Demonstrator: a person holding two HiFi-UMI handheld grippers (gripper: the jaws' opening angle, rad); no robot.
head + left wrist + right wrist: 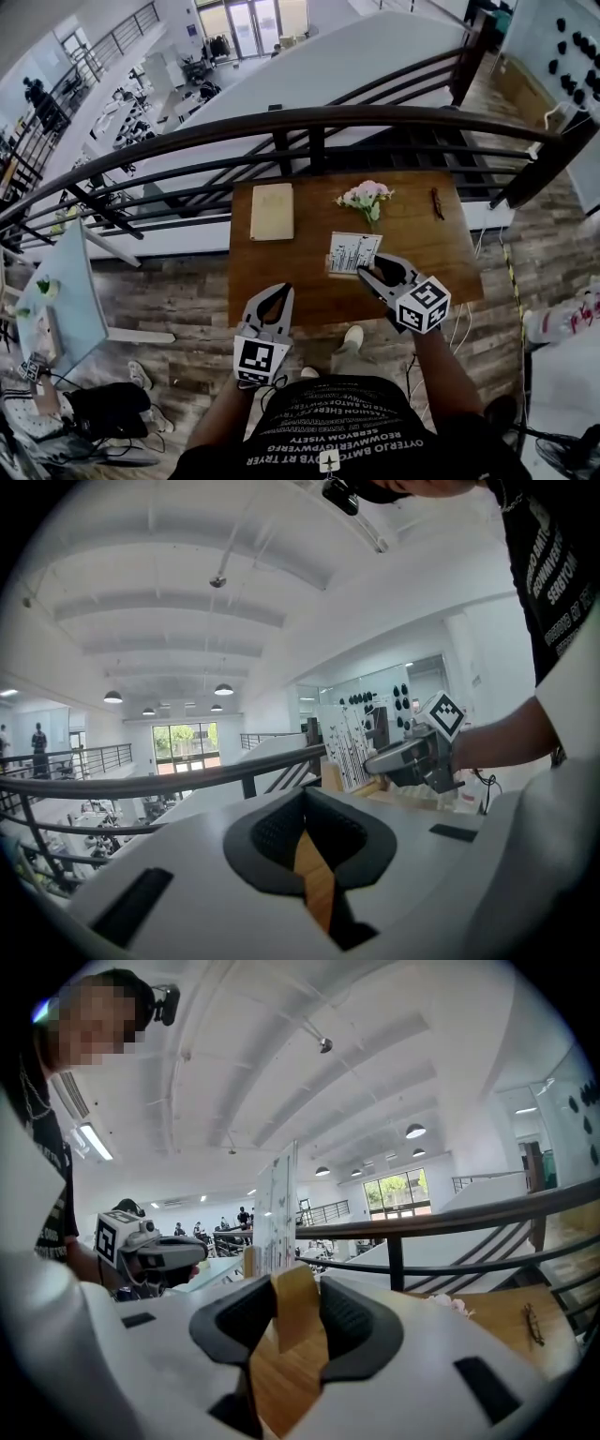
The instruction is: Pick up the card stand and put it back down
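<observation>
The card stand, a printed white card upright in a small wooden base, sat in the head view over the middle of the wooden table, near its front edge. The right gripper had its jaws clamped on the base. A beige notebook lay well to the left, a small bunch of pale flowers stood just behind the stand, and a small dark item lay farther right. The left gripper hovered at the table's near edge with nothing in it. In the left gripper view, that gripper showed its jaw tips together around bare wood. Beyond it the stand appeared to be held a little above the tabletop by the right gripper, though the gap beneath was hard to judge. In the right gripper view, the wooden base filled the space between the dark pads, and the card rose straight up from it. The left gripper waited off to the side. The likely trouble lay in the set-down. The hold was on a narrow block, so a tilted wrist could land the base on one edge and topple the tall card. Letting go before the base rested flat would drop it. A drift backward could knock the flowers.
</observation>
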